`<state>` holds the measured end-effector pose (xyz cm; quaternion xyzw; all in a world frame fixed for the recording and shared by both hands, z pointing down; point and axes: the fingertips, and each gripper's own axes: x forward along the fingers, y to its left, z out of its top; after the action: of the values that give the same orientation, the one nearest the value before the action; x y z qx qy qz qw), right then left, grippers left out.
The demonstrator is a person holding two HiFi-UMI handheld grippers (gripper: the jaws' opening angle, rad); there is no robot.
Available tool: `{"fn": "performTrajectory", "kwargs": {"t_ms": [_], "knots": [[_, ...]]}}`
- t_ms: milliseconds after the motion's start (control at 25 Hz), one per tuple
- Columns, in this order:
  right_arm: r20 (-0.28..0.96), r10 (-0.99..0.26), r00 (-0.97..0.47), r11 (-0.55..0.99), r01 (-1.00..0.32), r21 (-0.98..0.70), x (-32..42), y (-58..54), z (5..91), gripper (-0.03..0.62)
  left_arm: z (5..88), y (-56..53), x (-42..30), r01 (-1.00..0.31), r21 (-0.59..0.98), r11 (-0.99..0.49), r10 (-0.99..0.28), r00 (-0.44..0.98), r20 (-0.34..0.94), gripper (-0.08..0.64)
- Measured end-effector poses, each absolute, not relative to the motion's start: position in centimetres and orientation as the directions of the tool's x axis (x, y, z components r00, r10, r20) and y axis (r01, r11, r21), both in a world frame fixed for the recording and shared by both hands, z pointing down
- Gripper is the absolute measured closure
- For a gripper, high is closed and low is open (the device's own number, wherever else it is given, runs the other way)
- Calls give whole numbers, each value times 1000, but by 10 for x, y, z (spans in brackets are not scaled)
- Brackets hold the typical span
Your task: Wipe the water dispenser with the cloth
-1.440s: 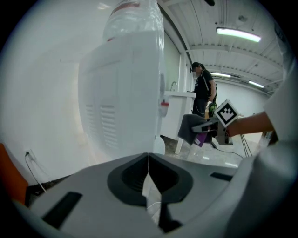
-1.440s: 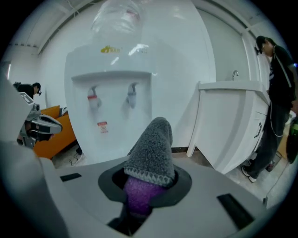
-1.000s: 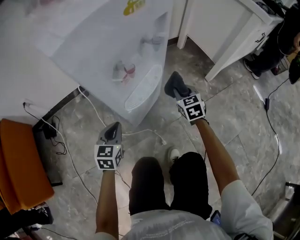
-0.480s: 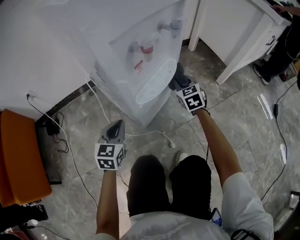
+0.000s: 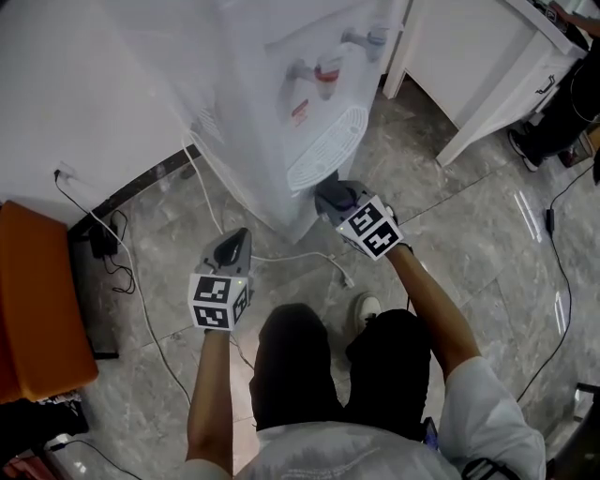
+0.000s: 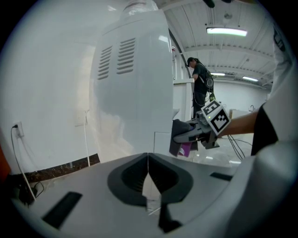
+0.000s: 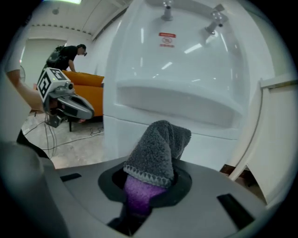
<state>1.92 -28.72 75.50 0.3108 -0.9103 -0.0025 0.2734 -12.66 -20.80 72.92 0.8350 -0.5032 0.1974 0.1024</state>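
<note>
right gripper [image 5: 332, 199] mid-frame, arm stretched forward, clamped on the grey-and-purple cloth [image 7: 157, 148] at the water dispenser [image 5: 272, 103] lower front (contact unclear) | left gripper [image 5: 232, 251] lower left, jaws pressed together, empty | grey stone floor [image 5: 469, 262], orange seat [image 5: 37, 300] at left edge

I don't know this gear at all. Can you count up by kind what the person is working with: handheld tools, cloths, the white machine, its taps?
Grippers: 2 (left gripper, shut and empty; right gripper, shut on the cloth)
Cloth: 1
Water dispenser: 1
Taps: 2
Total: 6
</note>
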Motion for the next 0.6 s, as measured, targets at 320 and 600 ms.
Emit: {"fn": "performTrajectory", "kwargs": {"t_ms": [320,600], "knots": [[454,-304,-838,950,-300,83,-37,-214,759,525,734,-203,-124,-871,-17,-491,-789,436,433,543],[518,-271,-811,957,-285,55,-29,-220,808,525,750,-206,-123,-871,-5,-491,-776,435,458,543]]}}
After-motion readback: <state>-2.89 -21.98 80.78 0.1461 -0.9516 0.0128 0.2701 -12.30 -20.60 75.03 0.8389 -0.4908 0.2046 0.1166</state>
